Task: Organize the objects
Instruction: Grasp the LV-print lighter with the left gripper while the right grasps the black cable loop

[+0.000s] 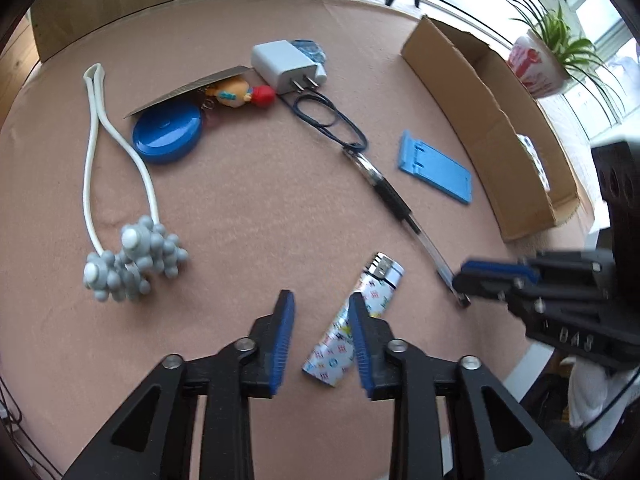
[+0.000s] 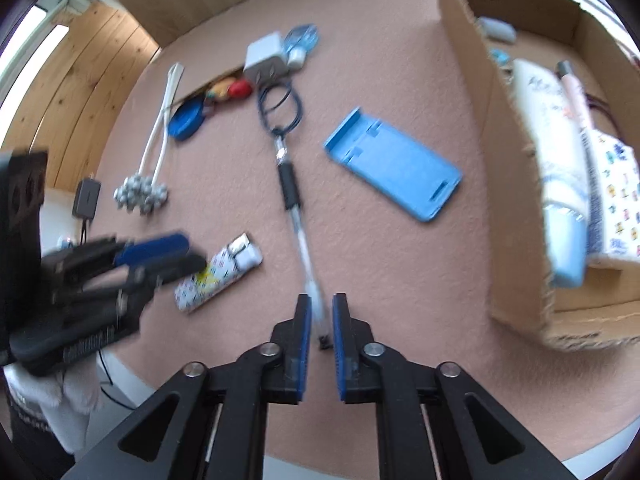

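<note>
At the bottom centre of the right wrist view, the right gripper (image 2: 321, 312) has its jaws narrowly parted around the clear tip of the pen (image 2: 289, 184), apparently not yet pinching it. The left gripper (image 1: 321, 306), bottom centre of its own view, is spread wider, its right pad over the patterned lighter (image 1: 352, 326). Only the right view looks into the cardboard box (image 2: 516, 184), where packets lie; only the left view shows the potted plant (image 1: 548, 60) at upper right.

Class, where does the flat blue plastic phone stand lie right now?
The flat blue plastic phone stand lies on the pink tablecloth, between the clear pen with black grip on its left and the open cardboard box on its right.
</note>
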Demonstrator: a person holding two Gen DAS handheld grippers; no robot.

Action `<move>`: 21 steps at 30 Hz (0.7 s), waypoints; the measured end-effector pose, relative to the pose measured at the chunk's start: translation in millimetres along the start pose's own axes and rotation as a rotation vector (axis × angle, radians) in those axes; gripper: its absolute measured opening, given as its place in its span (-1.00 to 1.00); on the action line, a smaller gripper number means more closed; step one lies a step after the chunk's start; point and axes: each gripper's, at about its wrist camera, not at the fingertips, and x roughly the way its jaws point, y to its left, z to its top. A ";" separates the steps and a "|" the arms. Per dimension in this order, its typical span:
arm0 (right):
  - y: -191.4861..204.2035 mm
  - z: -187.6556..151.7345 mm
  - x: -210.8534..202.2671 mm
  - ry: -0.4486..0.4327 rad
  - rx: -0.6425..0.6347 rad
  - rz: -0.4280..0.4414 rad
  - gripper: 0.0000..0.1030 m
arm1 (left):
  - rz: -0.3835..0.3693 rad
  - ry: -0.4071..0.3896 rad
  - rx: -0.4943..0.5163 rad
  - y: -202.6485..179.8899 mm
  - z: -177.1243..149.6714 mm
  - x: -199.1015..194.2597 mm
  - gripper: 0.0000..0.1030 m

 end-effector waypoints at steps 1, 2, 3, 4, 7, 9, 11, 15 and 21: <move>-1.0 2.5 -0.7 -0.010 0.010 0.003 -0.64 | 0.001 0.000 0.012 -3.5 -3.2 -0.6 -0.14; -0.8 5.1 -0.9 -0.017 0.016 0.006 -0.64 | 0.000 -0.002 0.024 -7.3 -10.0 -6.3 -0.05; 0.7 7.9 -1.0 -0.018 0.014 0.009 -0.64 | -0.003 -0.002 0.041 -13.0 -11.5 -5.7 -0.04; 3.0 11.3 -0.6 -0.021 0.009 0.008 -0.64 | 0.007 -0.001 0.062 -20.3 -12.2 -2.1 -0.04; 10.2 23.0 0.2 -0.040 0.011 0.037 -0.64 | 0.077 0.002 0.096 -29.7 -16.6 3.8 -0.08; 13.2 31.8 2.0 -0.049 0.012 0.030 -0.64 | 0.098 -0.019 0.090 -32.7 -16.1 3.8 -0.33; 16.2 38.1 5.2 -0.042 -0.007 0.021 -0.63 | 0.104 -0.030 0.056 -30.6 -13.5 2.9 -0.42; 16.8 46.5 12.7 -0.029 -0.016 0.009 -0.63 | 0.072 -0.053 -0.050 -16.1 -8.0 0.0 -0.52; 16.0 73.3 18.3 -0.041 0.030 0.032 -0.63 | 0.067 -0.075 -0.102 -9.4 -5.0 -1.9 -0.52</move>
